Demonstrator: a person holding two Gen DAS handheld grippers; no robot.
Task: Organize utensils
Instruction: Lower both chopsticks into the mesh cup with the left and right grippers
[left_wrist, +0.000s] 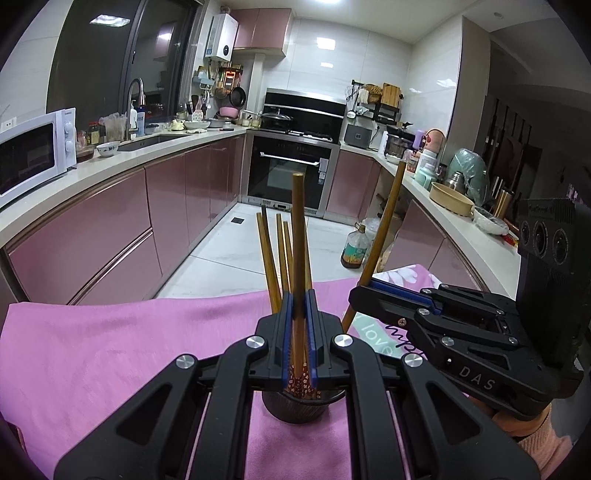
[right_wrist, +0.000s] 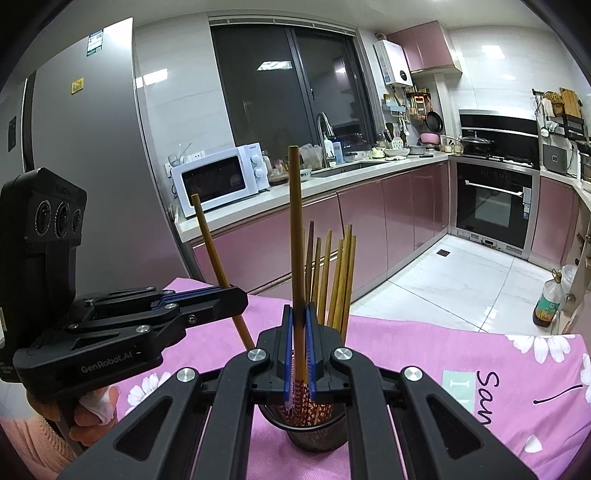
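A dark ribbed cup (left_wrist: 299, 410) (right_wrist: 314, 435) stands on a pink cloth (left_wrist: 110, 350) (right_wrist: 424, 350), with several wooden chopsticks (left_wrist: 267, 254) (right_wrist: 341, 273) standing in it. My left gripper (left_wrist: 299, 299) (right_wrist: 240, 295) is shut on one upright chopstick (left_wrist: 298, 229) (right_wrist: 210, 243), whose flower-patterned lower end reaches into the cup. My right gripper (right_wrist: 297, 310) (left_wrist: 356, 295) is shut on another chopstick (right_wrist: 295, 221) (left_wrist: 388, 218), its patterned end also inside the cup. The two grippers hang just above the cup, close together and angled toward each other.
The cloth-covered table ends ahead at a white tiled floor. An oil bottle (left_wrist: 356, 247) (right_wrist: 550, 306) stands on that floor. Pink kitchen cabinets, a microwave (right_wrist: 221, 181) and a grey fridge (right_wrist: 85, 147) lie beyond. A hand in a peach sleeve (right_wrist: 40, 435) holds the left gripper.
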